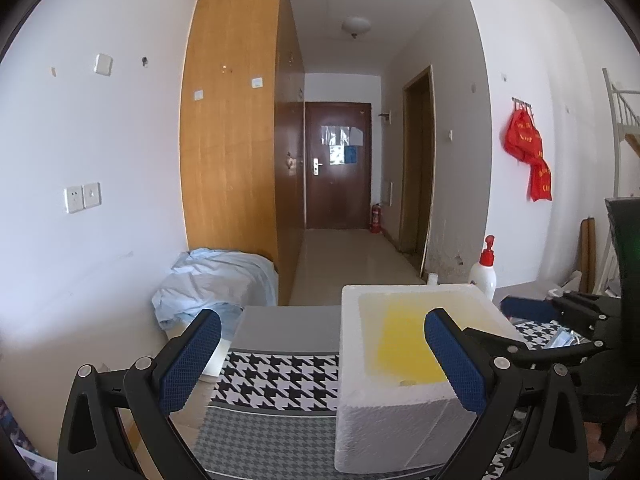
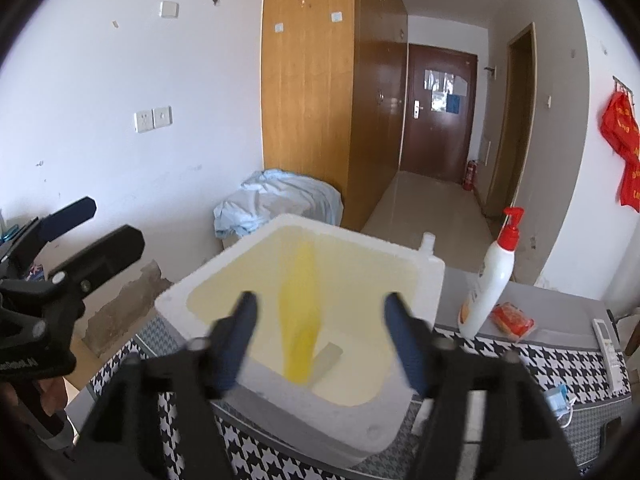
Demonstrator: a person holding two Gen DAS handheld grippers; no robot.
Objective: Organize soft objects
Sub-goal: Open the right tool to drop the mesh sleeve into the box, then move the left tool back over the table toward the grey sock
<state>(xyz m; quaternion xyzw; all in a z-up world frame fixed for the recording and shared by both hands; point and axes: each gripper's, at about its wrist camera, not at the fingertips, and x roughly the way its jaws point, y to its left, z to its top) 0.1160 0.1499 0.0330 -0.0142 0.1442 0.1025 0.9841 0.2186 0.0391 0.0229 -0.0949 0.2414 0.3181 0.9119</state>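
Now both sets of jaws are standing wide apart, gripping nothing. The right gripper [image 2: 320,336] is hovering over the white foam box [image 2: 432,276], and between its blue pads a yellow soft thing [image 2: 300,312] is showing as a blurred streak inside the box, below and just ahead of the tips; whether it is resting or moving I cannot tell. It is looking light, limp and easily crumpled, so a pinch across a bunched fold near its middle should serve. The left gripper [image 1: 322,356] is hanging beside the box's near corner over the houndstooth cloth [image 1: 276,376]. Further out, a pump bottle [image 2: 490,280] and a small orange-red packet [image 2: 513,319] are sitting right of the box.
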